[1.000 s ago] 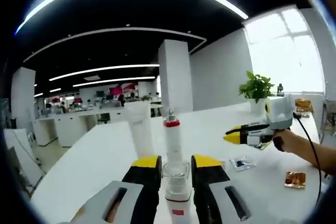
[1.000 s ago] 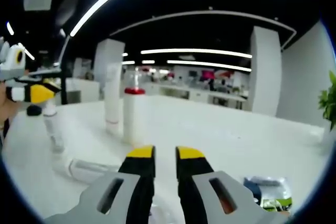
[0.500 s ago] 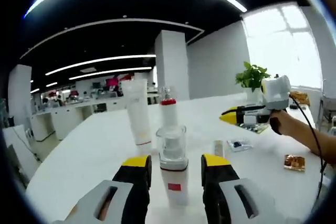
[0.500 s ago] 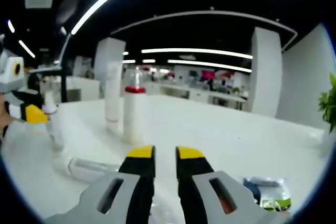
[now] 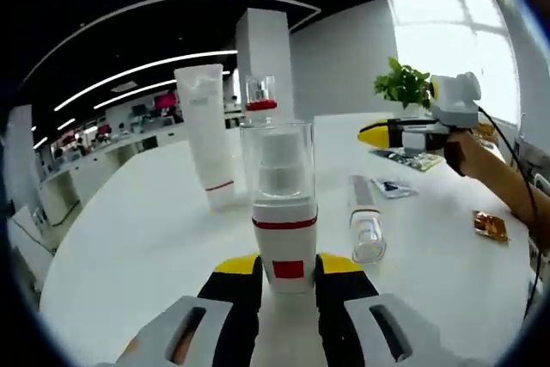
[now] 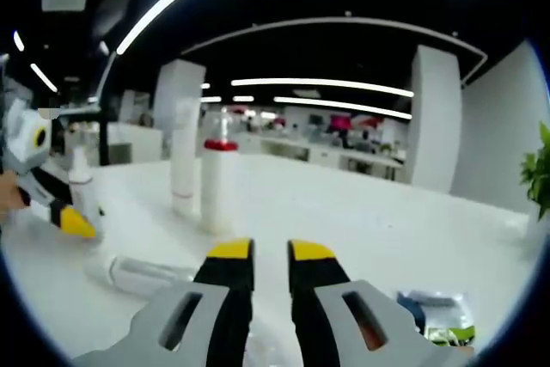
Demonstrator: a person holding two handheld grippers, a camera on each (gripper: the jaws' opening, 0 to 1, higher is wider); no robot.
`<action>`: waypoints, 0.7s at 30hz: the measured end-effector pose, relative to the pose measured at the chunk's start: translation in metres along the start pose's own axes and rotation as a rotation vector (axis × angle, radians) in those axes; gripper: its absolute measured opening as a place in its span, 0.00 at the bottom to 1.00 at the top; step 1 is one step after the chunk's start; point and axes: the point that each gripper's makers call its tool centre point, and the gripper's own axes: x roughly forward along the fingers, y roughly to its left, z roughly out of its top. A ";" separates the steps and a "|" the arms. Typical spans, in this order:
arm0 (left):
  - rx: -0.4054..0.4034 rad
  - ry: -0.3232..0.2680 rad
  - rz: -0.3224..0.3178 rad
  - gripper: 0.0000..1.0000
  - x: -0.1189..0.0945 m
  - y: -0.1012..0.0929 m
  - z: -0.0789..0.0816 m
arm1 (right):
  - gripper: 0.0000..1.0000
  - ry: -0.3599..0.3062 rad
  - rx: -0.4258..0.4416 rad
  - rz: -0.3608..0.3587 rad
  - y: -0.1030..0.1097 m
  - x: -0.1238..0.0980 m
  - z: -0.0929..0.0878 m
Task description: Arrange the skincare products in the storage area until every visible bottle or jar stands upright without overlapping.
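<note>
A white pump bottle (image 5: 280, 212) with a clear cap and a red band stands upright on the white table (image 5: 129, 247). My left gripper (image 5: 288, 267) is shut on its base, one jaw against each side. In the right gripper view the same bottle (image 6: 80, 180) stands at the left with the left gripper (image 6: 73, 223) tilted down at its foot. Behind it stand a tall white tube (image 5: 206, 139) and a white bottle with a red collar (image 5: 260, 109). A clear bottle (image 5: 363, 223) lies on its side to the right. My right gripper (image 6: 271, 252) is shut on nothing, above the table.
The right gripper (image 5: 374, 133) hovers at the right, held by a person's hand (image 5: 468, 156). Flat sachets (image 5: 397, 186) and an orange packet (image 5: 492, 224) lie on the table. A potted plant (image 5: 404, 85) stands at the far edge. Another packet (image 6: 434, 315) lies near my right gripper.
My left gripper's jaws opened around the standing pump bottle, then dropped lower and closed on its base. The right gripper has held still.
</note>
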 end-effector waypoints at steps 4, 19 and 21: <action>-0.037 0.020 -0.022 0.23 0.010 0.002 0.002 | 0.14 -0.004 -0.005 -0.003 -0.001 -0.001 0.001; -0.096 0.014 0.096 0.22 0.046 0.032 0.013 | 0.14 -0.012 -0.010 -0.006 -0.001 -0.002 0.004; -0.108 0.005 0.112 0.22 0.049 0.034 0.015 | 0.14 -0.011 -0.009 -0.007 -0.002 -0.002 0.003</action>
